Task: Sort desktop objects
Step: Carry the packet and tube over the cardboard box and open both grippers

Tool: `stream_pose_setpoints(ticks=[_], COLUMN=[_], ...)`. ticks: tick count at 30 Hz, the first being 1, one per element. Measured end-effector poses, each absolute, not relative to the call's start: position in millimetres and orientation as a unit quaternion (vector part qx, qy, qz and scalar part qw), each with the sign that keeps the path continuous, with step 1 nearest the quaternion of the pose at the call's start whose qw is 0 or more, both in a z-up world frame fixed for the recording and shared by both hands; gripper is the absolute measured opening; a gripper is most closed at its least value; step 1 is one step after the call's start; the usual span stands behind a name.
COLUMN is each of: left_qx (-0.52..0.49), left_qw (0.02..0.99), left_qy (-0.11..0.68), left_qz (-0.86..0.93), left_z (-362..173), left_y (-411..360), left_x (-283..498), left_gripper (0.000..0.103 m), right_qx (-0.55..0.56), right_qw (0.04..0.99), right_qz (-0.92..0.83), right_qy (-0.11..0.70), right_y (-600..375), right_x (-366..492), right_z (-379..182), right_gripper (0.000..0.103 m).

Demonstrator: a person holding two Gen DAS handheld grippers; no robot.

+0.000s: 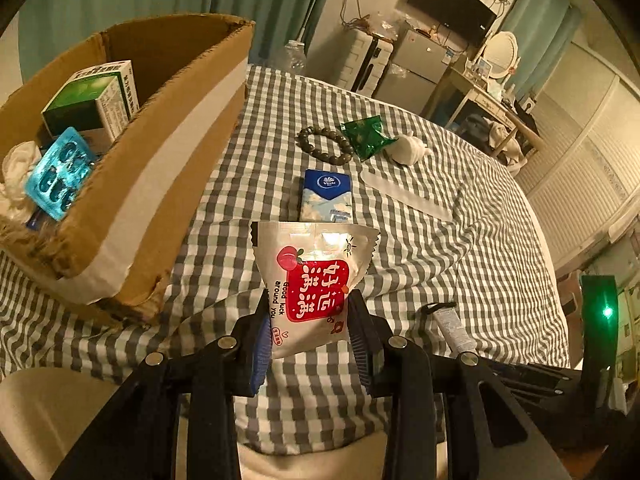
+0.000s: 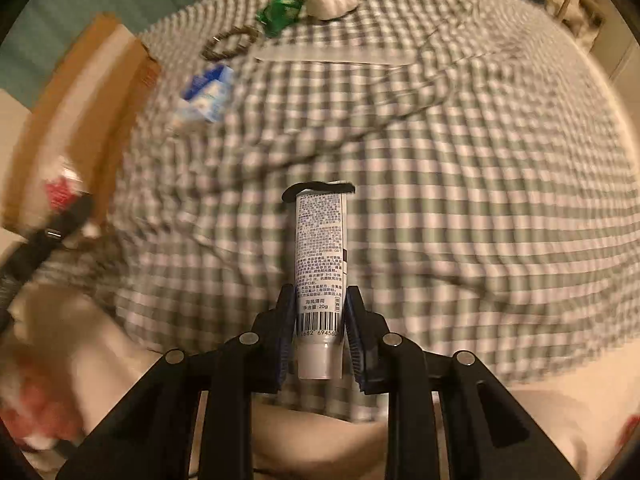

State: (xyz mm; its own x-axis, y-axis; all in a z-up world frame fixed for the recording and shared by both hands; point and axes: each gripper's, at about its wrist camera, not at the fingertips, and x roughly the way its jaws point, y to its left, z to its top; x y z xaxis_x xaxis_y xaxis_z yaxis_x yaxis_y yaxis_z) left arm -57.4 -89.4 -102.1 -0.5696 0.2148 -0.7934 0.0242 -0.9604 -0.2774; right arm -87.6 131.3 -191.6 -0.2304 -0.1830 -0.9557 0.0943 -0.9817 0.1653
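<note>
My left tongs (image 1: 308, 320) grip a silver snack packet (image 1: 314, 280) w/ red label, held just right of the cardboard box (image 1: 160, 168). Right tongs (image 2: 320, 320) clamp a white tube (image 2: 320, 264), further right of box, above checkered surface (image 2: 460, 200). Tissue pack (image 1: 326, 196), bead bracelet (image 1: 326, 145), green sachet (image 1: 366, 136) lie beyond box's near corner.

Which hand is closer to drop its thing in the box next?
Probably the left. The left hand-held gripper holds the snack packet right beside the cardboard box. The right hand-held gripper holds the tube with the box farther off at its left.
</note>
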Motion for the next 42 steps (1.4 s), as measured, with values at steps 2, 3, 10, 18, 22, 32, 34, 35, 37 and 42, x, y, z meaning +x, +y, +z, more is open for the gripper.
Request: stream_pose_setpoints(ticks=[2,3,10,18,22,32,34,35,37,42], left_qx=[-0.458,-0.457,-0.452,-0.396,-0.355,-0.395,-0.401,-0.402,-0.414,-0.418], left_qw=[0.058,0.058,0.066,0.081,0.072,-0.037,-0.05,-0.056,-0.076,-0.117], left_qy=[-0.133,-0.132,-0.139,-0.154,-0.159,-0.066,-0.074,-0.08,-0.084,-0.079], left_qz=[0.877,0.878,0.879,0.901,0.918,0.916,0.912,0.911,0.903,0.897], left_z=[-99,-99,-97,-53,-5,6,-2,-7,-16,-27], left_y=[-92,-93,-95,-114,-146,-237,-252,-258,-270,-279], left_x=[-52,-51,-47,-37,-42,-89,-89,-88,-89,-78], left_gripper=[0.036,0.036,0.036,0.036,0.036,0.036,0.039,0.055,0.089,0.096], right_qx=[0.616,0.619,0.634,0.531,0.462,0.408,0.411,0.41,0.411,0.37], right_qw=[0.059,0.055,0.109,0.173,0.218,0.319,0.326,0.327,0.317,0.284], right_qz=[-0.785,-0.782,-0.766,-0.829,-0.859,-0.855,-0.851,-0.851,-0.854,-0.884], right_qy=[0.03,0.053,0.021,0.005,0.028,0.028,0.014,0.002,-0.026,-0.006], right_y=[122,118,108,72,28,-102,-116,-118,-117,-75], right_x=[-84,-83,-73,-79,-79,-127,-136,-139,-148,-142], right_z=[-190,-189,-197,-116,-59,-11,-16,-18,-22,-21], right_gripper=[0.024,0.024,0.024,0.024,0.024,0.025,0.027,0.04,0.068,0.069])
